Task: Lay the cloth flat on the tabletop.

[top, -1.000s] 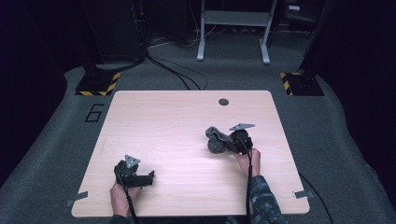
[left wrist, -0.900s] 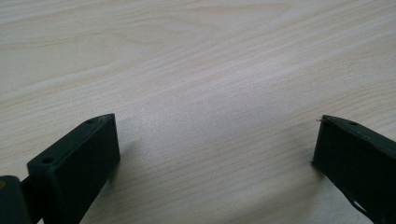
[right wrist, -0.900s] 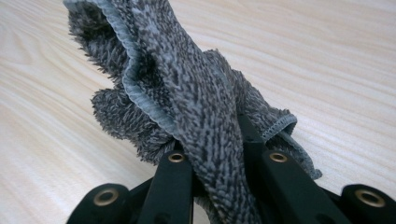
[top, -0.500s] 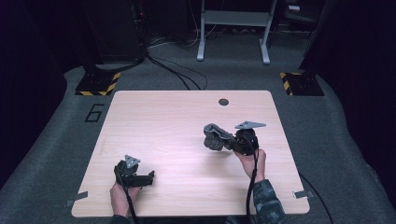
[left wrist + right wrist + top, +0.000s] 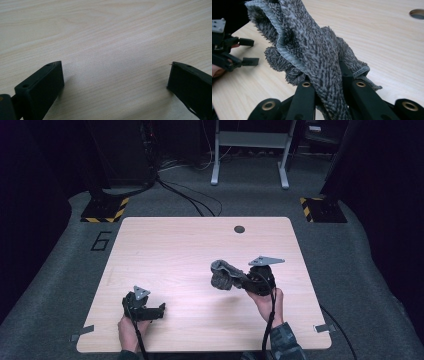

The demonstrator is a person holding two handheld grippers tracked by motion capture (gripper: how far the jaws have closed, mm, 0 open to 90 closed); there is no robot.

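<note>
At the bottom of the high view, lower left, the left gripper (image 5: pixel 161 309) is resting low on the pale wooden table (image 5: pixel 165 250) in the person's left hand (image 5: pixel 131 326) — its jaws are standing wide apart over bare wood in the left gripper view, holding nothing, probably parked and waiting its turn. A little further up, right of centre, the right hand (image 5: pixel 266 299) is holding the right gripper (image 5: pixel 242 282) raised and angled toward the frame's left. Its jaws are pinching a crumpled grey towel (image 5: pixel 223 274), which is bunching and hanging above the tabletop rather than lying flat — in the right gripper view the cloth is spilling over both jaws, gripped near a hemmed edge, likely so the rest can drape. Beyond, near the table's far edge, a small round hole (image 5: pixel 239 228) is sitting; past that, dark floor and cables (image 5: pixel 190 197).
</note>
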